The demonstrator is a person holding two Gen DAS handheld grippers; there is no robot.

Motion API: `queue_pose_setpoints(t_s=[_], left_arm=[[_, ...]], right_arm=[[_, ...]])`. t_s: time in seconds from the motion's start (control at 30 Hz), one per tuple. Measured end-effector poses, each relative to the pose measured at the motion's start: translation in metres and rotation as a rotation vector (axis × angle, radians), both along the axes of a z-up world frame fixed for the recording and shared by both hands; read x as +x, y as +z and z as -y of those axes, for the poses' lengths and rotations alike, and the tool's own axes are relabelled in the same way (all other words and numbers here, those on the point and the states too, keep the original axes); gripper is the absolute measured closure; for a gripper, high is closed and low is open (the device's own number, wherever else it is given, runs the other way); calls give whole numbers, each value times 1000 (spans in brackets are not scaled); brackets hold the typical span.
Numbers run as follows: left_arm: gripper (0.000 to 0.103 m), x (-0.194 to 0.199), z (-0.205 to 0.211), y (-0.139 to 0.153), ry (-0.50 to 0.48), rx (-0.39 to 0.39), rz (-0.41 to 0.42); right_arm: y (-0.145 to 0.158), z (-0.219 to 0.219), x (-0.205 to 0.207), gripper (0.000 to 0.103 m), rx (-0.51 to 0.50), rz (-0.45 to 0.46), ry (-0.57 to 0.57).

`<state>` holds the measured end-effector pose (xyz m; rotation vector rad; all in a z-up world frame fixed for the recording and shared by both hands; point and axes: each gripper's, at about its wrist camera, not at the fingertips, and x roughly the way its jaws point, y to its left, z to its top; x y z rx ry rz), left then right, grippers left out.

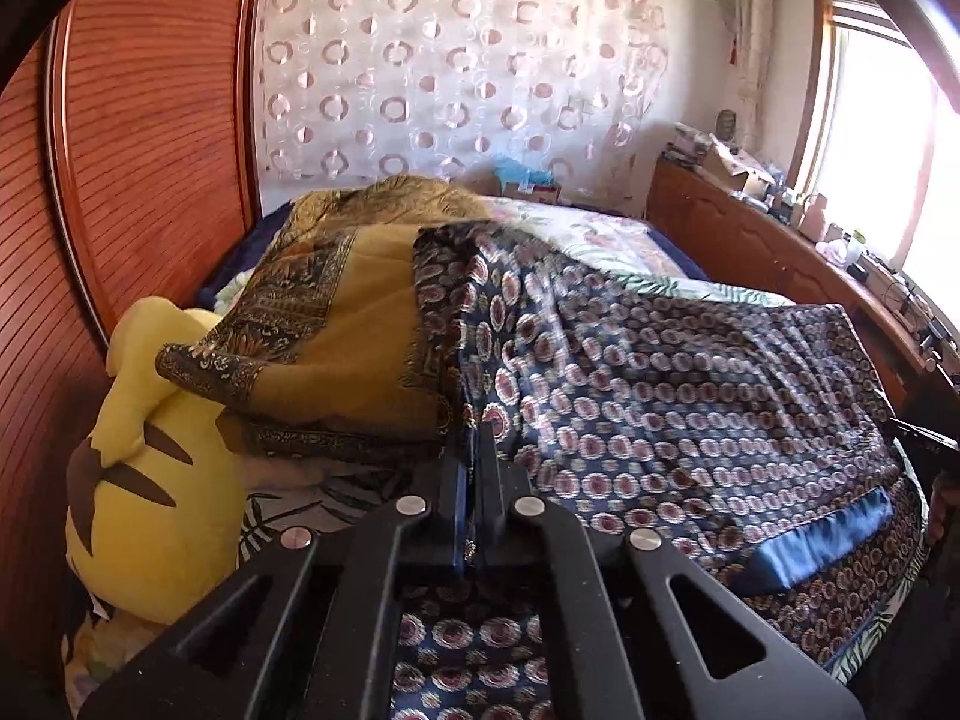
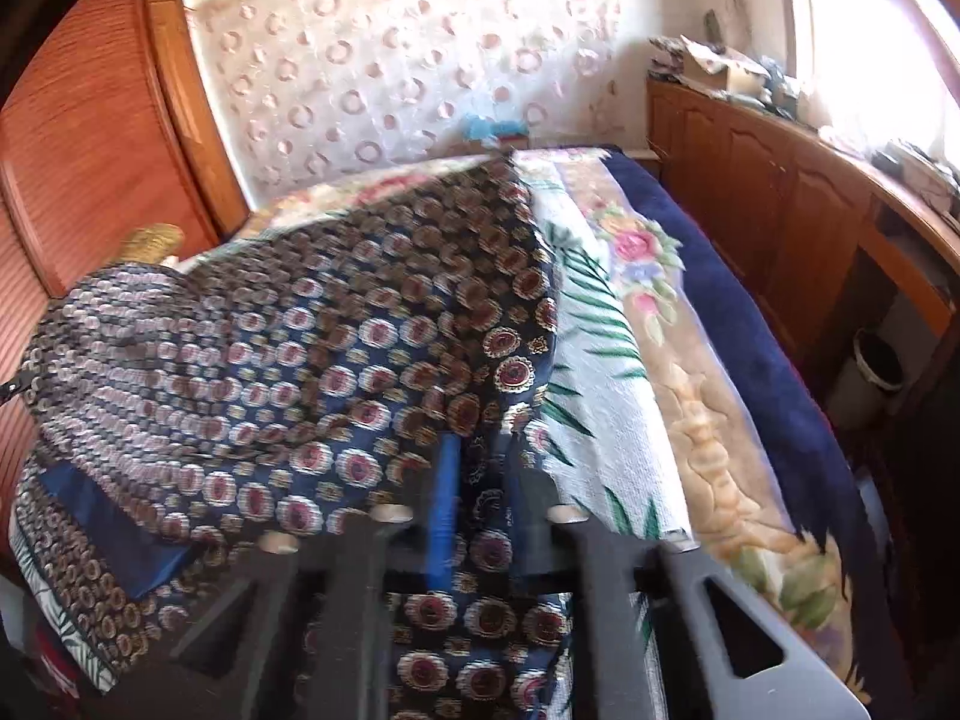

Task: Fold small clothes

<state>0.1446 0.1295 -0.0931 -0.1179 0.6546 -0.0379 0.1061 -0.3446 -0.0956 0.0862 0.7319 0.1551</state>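
Garment (image 1: 630, 360): navy, rows of maroon-and-white medallions, plain blue band at one edge. Blanket (image 1: 336, 324): mustard, dark ornate border. Plush toy (image 1: 150, 480): yellow, brown stripes. Curtain (image 1: 456, 60): white sheer, pink rings. Bed cover (image 2: 606, 360): white, green leaves.

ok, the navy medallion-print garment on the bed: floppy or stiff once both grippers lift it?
Probably floppy: the patterned garment drapes in soft ripples over the bed. Likely light and thin, since the left gripper and right gripper each pinch its edge nearly shut. The sheen hints it may be slippery, so it could sag or slide between them.
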Motion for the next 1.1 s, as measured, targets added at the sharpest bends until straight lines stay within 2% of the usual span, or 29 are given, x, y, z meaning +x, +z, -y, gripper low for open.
queue_pose_setpoints(t_s=[0.03, 0.23, 0.47, 0.6, 0.8, 0.93, 1.03, 1.1], left_arm=[[101, -4, 1, 4, -4, -8, 9], [101, -30, -1, 26, -3, -56, 64], [101, -55, -12, 27, 13, -80, 40], [101, -64, -19, 9, 40, -68, -21], [101, -70, -22, -25, 65, -58, -103], [100, -70, -24, -27, 68, -64, -100], [100, -71, -24, -22, 61, -53, -83], [84, -72, -21, -18, 61, -28, -69]], right_arm=[[2, -1, -3, 100, 3, 17, 12], [27, -5, -23, 101, 33, 102, 62], [51, 3, -62, 101, 63, 155, 103], [45, 13, -84, 101, 66, 132, 106], [18, 15, -88, 101, -2, 35, 102], [8, 18, -84, 101, -1, -4, 101], [11, 19, -82, 101, -18, 4, 101], [19, 15, -85, 93, -41, 21, 102]])
